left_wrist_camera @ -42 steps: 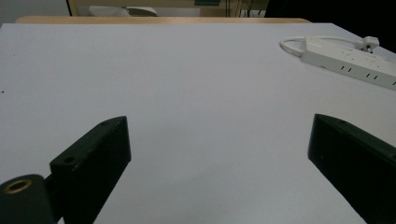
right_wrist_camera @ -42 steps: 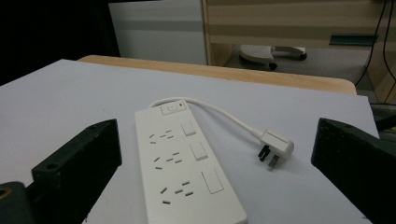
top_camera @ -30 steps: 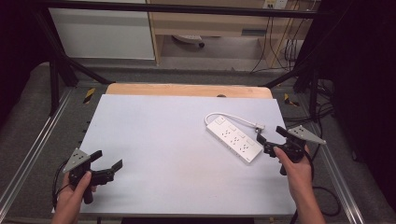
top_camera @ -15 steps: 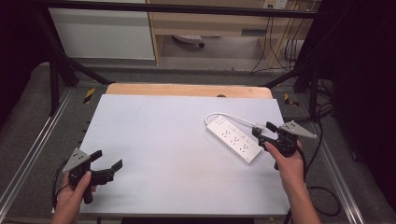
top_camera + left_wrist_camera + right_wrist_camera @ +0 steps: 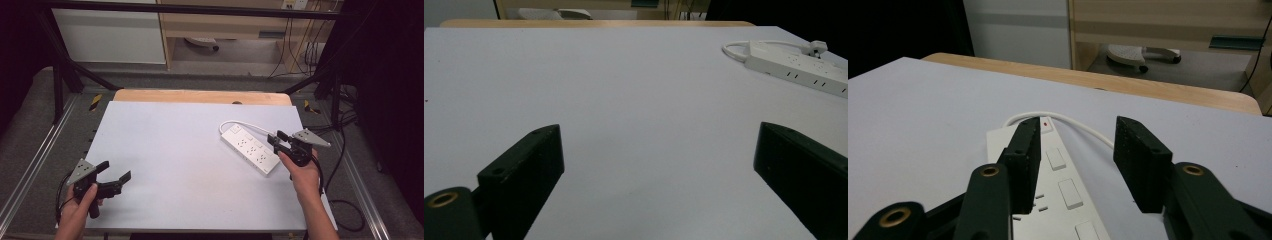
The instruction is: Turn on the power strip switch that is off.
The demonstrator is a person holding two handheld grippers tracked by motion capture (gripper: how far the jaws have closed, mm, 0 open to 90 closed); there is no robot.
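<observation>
1. The right gripper [image 5: 278, 141] sits at the near end of the white power strip [image 5: 250, 148], on the right side of the white table [image 5: 165, 150]. In the right gripper view its 2 black jaws straddle the power strip [image 5: 1058, 185]: one over the strip's left edge, the other out past its right edge, over bare table beside the white cord [image 5: 1083, 127]. They have just been closing and now stand about half open, with the strip between them, but I see no pad pressing its sides yet.
2. The strip's long axis runs diagonally, from the right gripper away toward the far left, where the cord loops out. The jaws line up along that axis, so closing them would pinch the strip across its width.
3. The left gripper [image 5: 116, 175] rests at the near left corner, jaws wide apart and holding nothing. The strip [image 5: 796, 62] lies well apart from it, far off to its right, so the right hand [image 5: 302, 172] is clearly the nearer 1.
</observation>
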